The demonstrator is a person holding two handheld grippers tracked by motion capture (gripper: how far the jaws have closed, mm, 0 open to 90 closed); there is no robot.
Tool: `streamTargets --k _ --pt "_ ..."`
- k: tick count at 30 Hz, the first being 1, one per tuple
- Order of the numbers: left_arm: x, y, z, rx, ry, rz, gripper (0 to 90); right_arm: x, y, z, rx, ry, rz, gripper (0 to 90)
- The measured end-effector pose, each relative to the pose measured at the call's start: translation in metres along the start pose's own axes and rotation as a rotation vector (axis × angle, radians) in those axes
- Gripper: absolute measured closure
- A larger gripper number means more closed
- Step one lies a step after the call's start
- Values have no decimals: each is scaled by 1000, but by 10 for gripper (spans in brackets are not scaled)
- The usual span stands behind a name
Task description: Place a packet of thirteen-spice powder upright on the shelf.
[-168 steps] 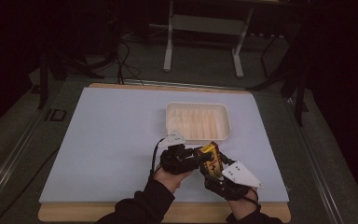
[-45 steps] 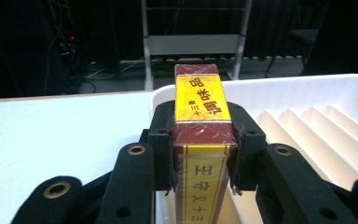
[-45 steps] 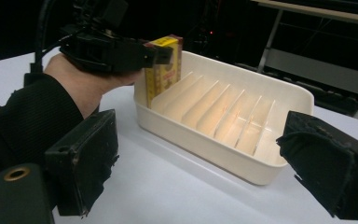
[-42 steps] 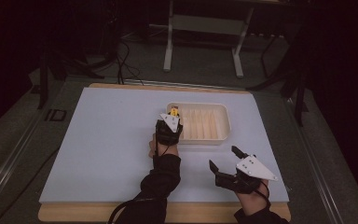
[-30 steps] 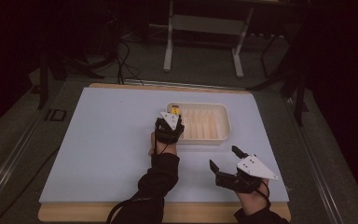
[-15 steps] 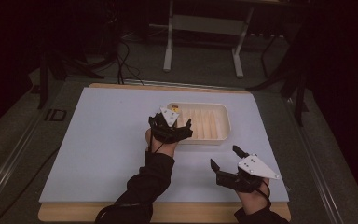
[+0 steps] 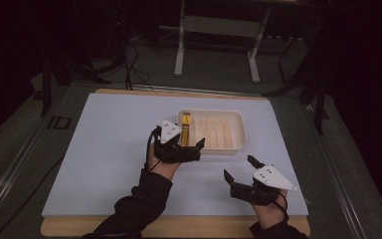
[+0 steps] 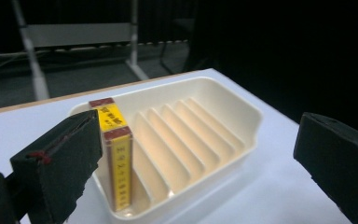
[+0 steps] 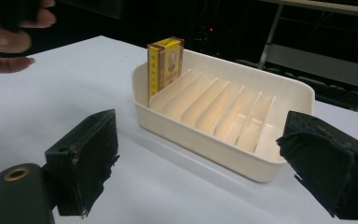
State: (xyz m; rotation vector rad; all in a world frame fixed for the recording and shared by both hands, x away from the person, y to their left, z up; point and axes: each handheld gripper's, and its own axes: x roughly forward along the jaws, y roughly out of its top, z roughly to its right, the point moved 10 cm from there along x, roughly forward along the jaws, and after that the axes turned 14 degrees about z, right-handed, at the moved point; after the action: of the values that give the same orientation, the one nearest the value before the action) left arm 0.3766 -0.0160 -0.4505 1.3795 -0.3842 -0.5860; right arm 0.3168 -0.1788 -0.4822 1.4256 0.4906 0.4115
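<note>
One small yellow box stands upright in the end slot of the cream ribbed tray, hard against the tray's end wall with the first rib on its other side — so the placing looks done and the step in hand is the release and retreat. The left gripper has just been opening its jaws; they now stand spread wide with nothing between them, one pad just beside the box but apart from it in the left gripper view. To finish well, I would draw that gripper straight back along its own line rather than sideways — the near jaw sits close enough to clip the box and tip it over the rib. Keep the jaws wide until they are clear of the tray rim. The right gripper rests on the white table near the tray, jaws spread and empty; it is best kept where it is.
</note>
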Motion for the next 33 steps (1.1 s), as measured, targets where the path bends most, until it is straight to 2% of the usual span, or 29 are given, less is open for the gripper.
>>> streamTargets --k 2,3,4,11,14,15,18,23,26,28,33 --pt "-9 0 5 0 -43 7 21 0 0 0 3 1 -2 111" --pt "-9 0 5 0 -43 7 21 0 0 0 3 1 -2 111" --pt "-19 -2 11 23 -68 13 21 0 0 -1 2 1 3 111" --pt "-39 -14 19 27 -118 -23 21 0 0 -2 6 7 0 111" --pt "-45 -17 22 31 -142 -14 21 0 0 -2 8 10 -1 111" --pt "-50 -23 25 47 -163 -28 21 0 -1 -2 9 11 -3 111" --pt "-57 -33 31 63 -187 -51 21 1 -2 -3 11 13 -6 111" --pt "-67 -48 37 61 -203 -83 22 1 -2 -4 13 17 -6 111" --pt "-72 -58 41 62 -227 -95 22 1 -2 -5 12 23 -12 111" --pt "-74 -61 42 74 -236 -79 22 1 -3 -5 14 27 -14 111" --pt "-78 -73 40 72 -243 -90 22 2 -5 -7 12 32 -19 111"
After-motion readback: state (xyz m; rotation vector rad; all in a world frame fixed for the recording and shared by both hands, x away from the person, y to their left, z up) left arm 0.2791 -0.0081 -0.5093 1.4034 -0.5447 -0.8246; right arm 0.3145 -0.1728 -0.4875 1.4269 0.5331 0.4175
